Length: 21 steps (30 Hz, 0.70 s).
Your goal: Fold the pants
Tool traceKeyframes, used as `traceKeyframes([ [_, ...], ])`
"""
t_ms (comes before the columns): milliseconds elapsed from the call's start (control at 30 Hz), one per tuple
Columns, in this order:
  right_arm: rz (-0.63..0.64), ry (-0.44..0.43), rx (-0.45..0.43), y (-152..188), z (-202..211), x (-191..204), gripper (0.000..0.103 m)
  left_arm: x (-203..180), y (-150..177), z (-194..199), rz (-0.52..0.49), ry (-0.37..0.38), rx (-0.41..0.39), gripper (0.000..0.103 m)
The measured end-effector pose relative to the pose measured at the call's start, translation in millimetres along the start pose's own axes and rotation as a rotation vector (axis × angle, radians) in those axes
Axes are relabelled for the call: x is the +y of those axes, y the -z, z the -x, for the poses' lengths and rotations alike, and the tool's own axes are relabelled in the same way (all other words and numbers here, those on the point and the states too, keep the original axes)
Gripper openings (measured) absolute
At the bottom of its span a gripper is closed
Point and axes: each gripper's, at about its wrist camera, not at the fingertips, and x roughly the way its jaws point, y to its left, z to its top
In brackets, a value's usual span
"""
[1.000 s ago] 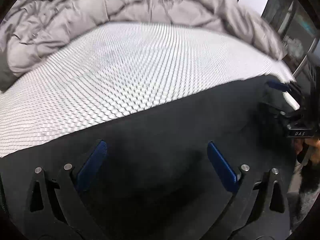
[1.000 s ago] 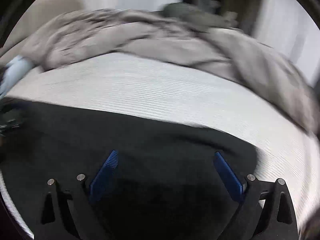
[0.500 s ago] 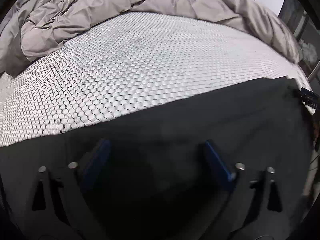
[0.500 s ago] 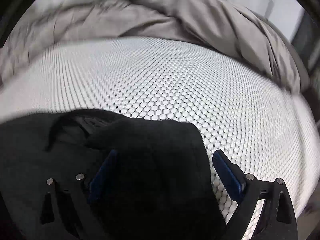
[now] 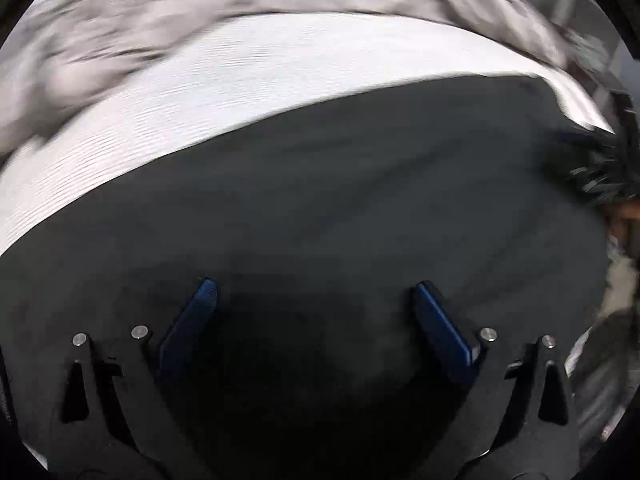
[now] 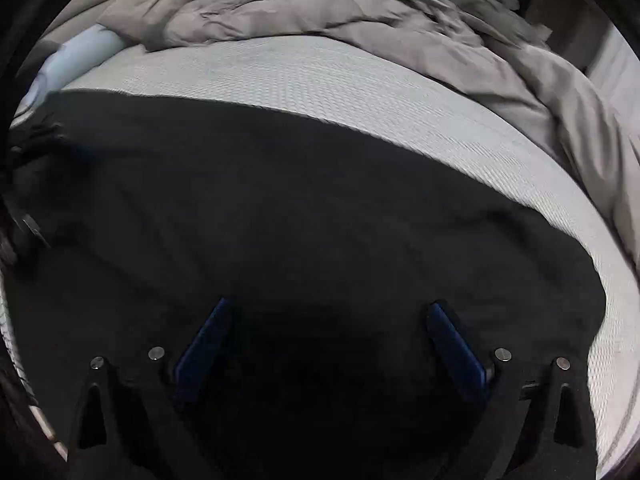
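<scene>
We have the black pants (image 6: 304,216) spread flat on the bed (image 6: 320,80) below the grey duvet (image 6: 360,12), unfolded, with left tool (image 5: 312,308) opening and right tool (image 6: 332,332) spread, both empty.

Pants (image 6: 280,208) spread flat on bed (image 6: 360,88), near edge. Crumpled duvet (image 6: 320,8) behind, across far side and right.
</scene>
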Motion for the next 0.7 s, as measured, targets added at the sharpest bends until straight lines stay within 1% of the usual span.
traceKeyframes([
  [33, -0.044, 0.065, -0.002, 15, 9, -15, 0.098, 19, 8, 5, 0.033, -0.034, 0.001, 0.099],
  [67, -0.055, 0.115, -0.011, 20, 13, -23, 0.098, 42, 20, 13, 0.086, -0.068, -0.001, 0.099],
  [133, -0.055, 0.104, -0.034, 29, 26, -24, 0.097, 72, 43, 33, 0.153, -0.088, -0.026, 0.099],
  [167, -0.045, 0.118, -0.036, 32, 29, -19, 0.097, 77, 48, 40, 0.164, -0.109, -0.036, 0.099],
  [200, -0.032, 0.159, -0.040, 33, 36, -8, 0.097, 80, 54, 49, 0.181, -0.123, -0.047, 0.097],
  [233, -0.031, 0.151, -0.056, 32, 44, 2, 0.098, 79, 57, 58, 0.200, -0.093, -0.063, 0.097],
  [300, -0.022, 0.022, -0.121, 29, 58, 25, 0.098, 60, 58, 73, 0.199, 0.012, -0.113, 0.097],
  [367, 0.036, -0.083, -0.170, 23, 67, 67, 0.098, 24, 52, 72, 0.117, 0.105, -0.135, 0.098],
  [400, 0.071, -0.123, -0.182, 20, 67, 89, 0.098, 9, 50, 66, 0.073, 0.123, -0.121, 0.098],
  [433, 0.096, -0.151, -0.178, 18, 65, 102, 0.098, -4, 51, 58, 0.021, 0.123, -0.088, 0.098],
  [467, 0.129, -0.184, -0.160, 15, 59, 121, 0.098, -11, 54, 49, -0.013, 0.091, -0.056, 0.098],
  [500, 0.173, -0.196, -0.122, 15, 49, 137, 0.098, -10, 59, 44, -0.027, 0.067, -0.043, 0.098],
  [533, 0.217, -0.162, -0.086, 19, 38, 145, 0.098, -3, 64, 47, -0.020, 0.075, -0.052, 0.098],
  [567, 0.238, -0.115, -0.065, 23, 30, 141, 0.098, 8, 68, 53, 0.003, 0.080, -0.063, 0.098],
  [600, 0.231, -0.090, -0.061, 27, 28, 131, 0.099, 25, 75, 60, 0.038, 0.060, -0.067, 0.098],
  [633, 0.186, -0.077, -0.045, 30, 29, 110, 0.100, 38, 77, 58, 0.064, 0.034, -0.069, 0.099],
  [667, 0.134, -0.044, -0.016, 32, 29, 88, 0.102, 52, 84, 63, 0.098, 0.008, -0.072, 0.100],
  [700, 0.104, 0.007, 0.004, 36, 31, 72, 0.102, 64, 88, 66, 0.125, 0.003, -0.079, 0.100],
])
